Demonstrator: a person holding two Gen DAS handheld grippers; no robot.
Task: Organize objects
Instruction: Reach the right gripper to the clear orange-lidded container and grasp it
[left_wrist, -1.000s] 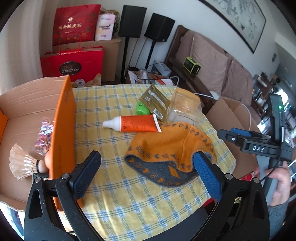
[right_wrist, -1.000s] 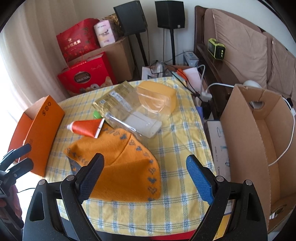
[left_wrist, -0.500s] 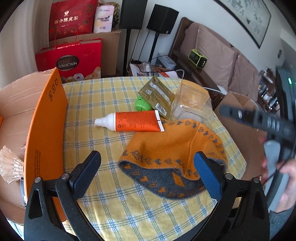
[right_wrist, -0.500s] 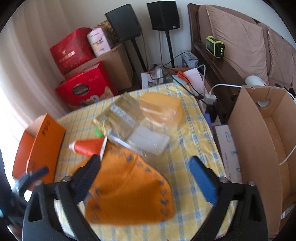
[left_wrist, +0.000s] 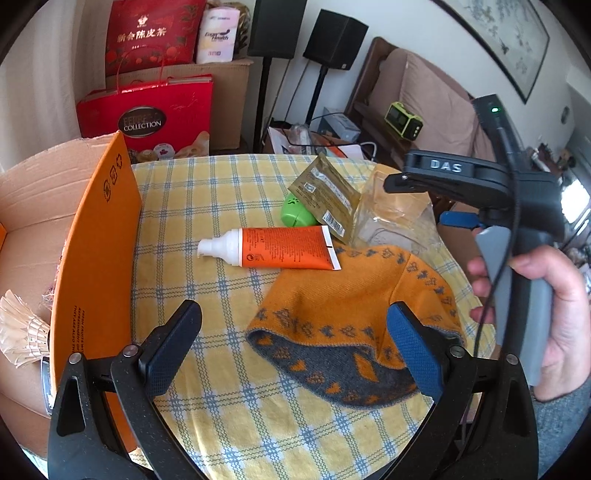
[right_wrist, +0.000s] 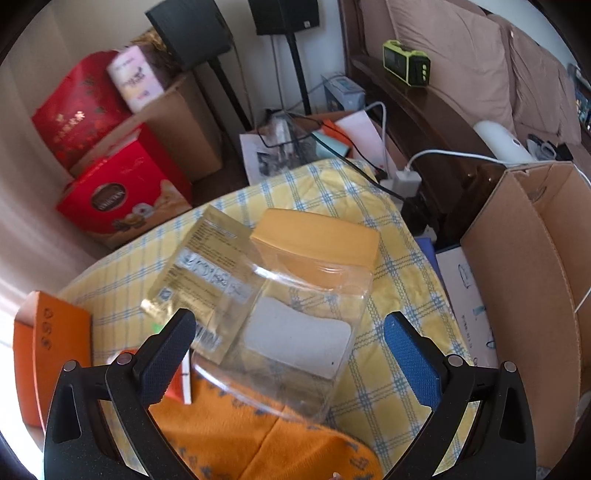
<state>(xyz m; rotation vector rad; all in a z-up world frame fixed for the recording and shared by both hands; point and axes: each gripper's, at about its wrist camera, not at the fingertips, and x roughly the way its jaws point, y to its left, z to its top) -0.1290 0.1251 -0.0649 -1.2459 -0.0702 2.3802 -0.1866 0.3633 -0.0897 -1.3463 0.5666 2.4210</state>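
right gripper (right_wrist: 290, 354) has swung in over the clear jar (right_wrist: 295, 325), fingers just spread fully wide, holding nothing | jar lies on tabletop (right_wrist: 402, 266) beside gold packet (right_wrist: 207, 258) | left gripper (left_wrist: 295, 343) open, empty | likely jar grab next
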